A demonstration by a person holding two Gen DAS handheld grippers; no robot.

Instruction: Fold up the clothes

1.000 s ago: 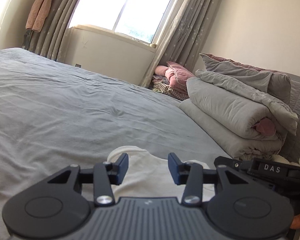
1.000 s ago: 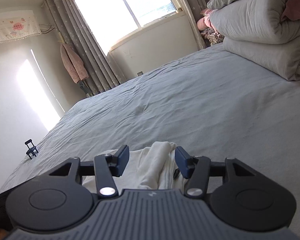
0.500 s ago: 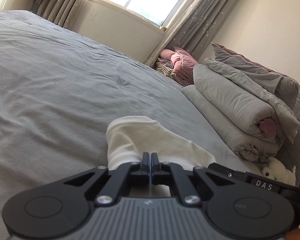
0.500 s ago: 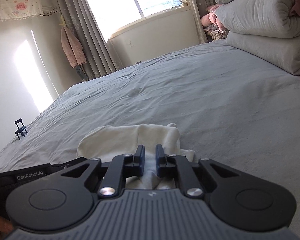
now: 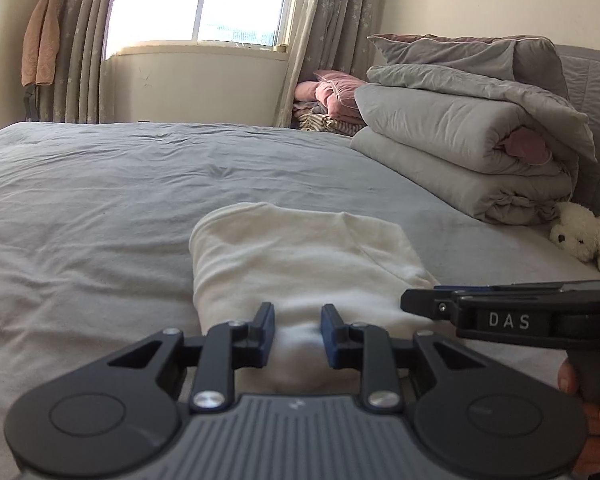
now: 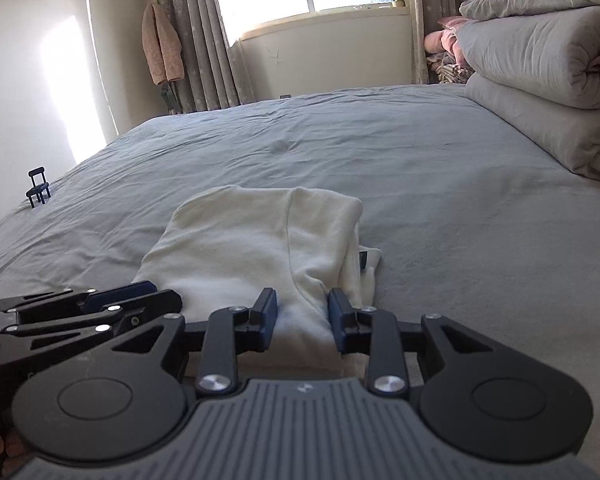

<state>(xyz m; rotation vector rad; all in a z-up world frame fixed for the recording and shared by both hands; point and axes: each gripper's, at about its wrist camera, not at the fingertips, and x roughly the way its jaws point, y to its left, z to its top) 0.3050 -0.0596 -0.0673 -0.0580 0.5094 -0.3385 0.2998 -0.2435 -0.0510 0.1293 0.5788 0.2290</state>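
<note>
Left wrist view
Garment: a cream folded garment (image 5: 300, 256) lies on the grey bed sheet (image 5: 100, 200), its near edge under the claw
Left gripper (image 5: 298, 336): jaws parting, cloth between them, pads (image 5: 265, 328) clear of the fabric, so the hold is released
Right gripper (image 5: 424, 304): seen edge-on at the garment's right side; its jaw state cannot be told from here
Surroundings: folded grey duvets (image 5: 460, 136) stacked at the bed's right end, a white plush toy (image 5: 588, 236) just beside them, window (image 5: 204, 0) behind

Right wrist view
Garment (image 6: 260, 240): folded, flat on the sheet (image 6: 460, 220), a seam running toward the claw
Right gripper (image 6: 302, 324): jaws parting, a fold of cloth between them, pads not pressing
Left gripper (image 6: 140, 296): at the garment's left edge
Surroundings: a small black stand (image 6: 39, 187) near the bed's left edge
</note>
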